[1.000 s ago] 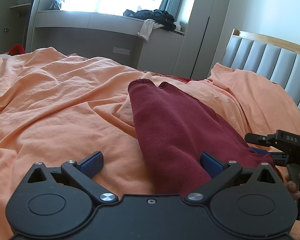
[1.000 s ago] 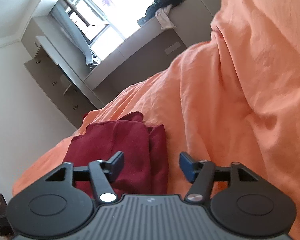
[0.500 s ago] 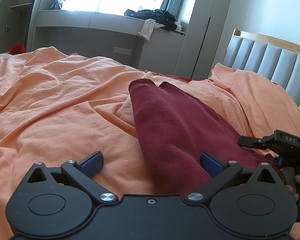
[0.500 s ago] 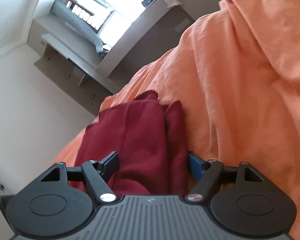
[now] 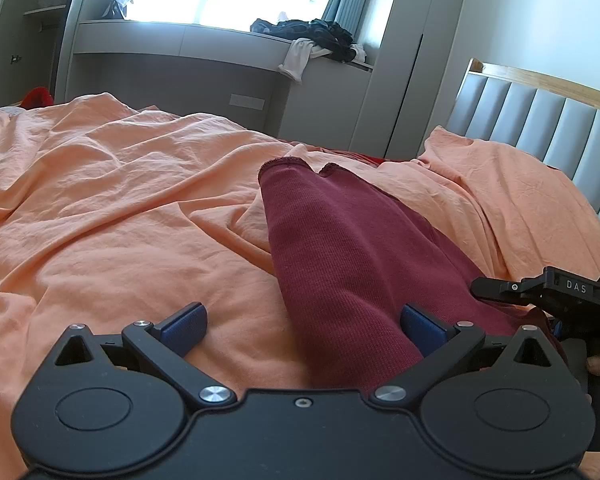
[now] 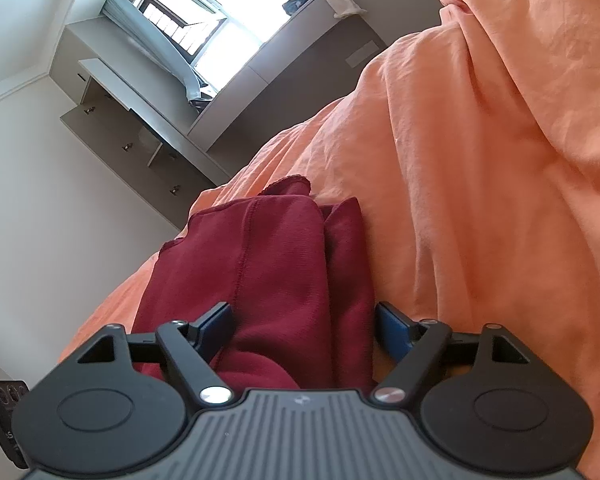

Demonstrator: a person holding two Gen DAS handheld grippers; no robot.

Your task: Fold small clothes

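A dark red garment lies folded lengthwise on the orange bedsheet. My left gripper is open wide over its near end, with the cloth's left edge between the fingers and the right pad beside the cloth. The right gripper shows at the right edge of that view, at the garment's side. In the right wrist view the garment runs between the fingers of my right gripper, whose jaws are opening. The blue right pad stands clear of the cloth.
A grey padded headboard rises at the right. A window ledge behind the bed carries a heap of dark and white clothes. Grey cupboards stand beyond. Rumpled sheet bulges to the right of the garment.
The right gripper has moved forward until the garment lies between its fingers, and its jaws have widened. The left gripper has stayed put.
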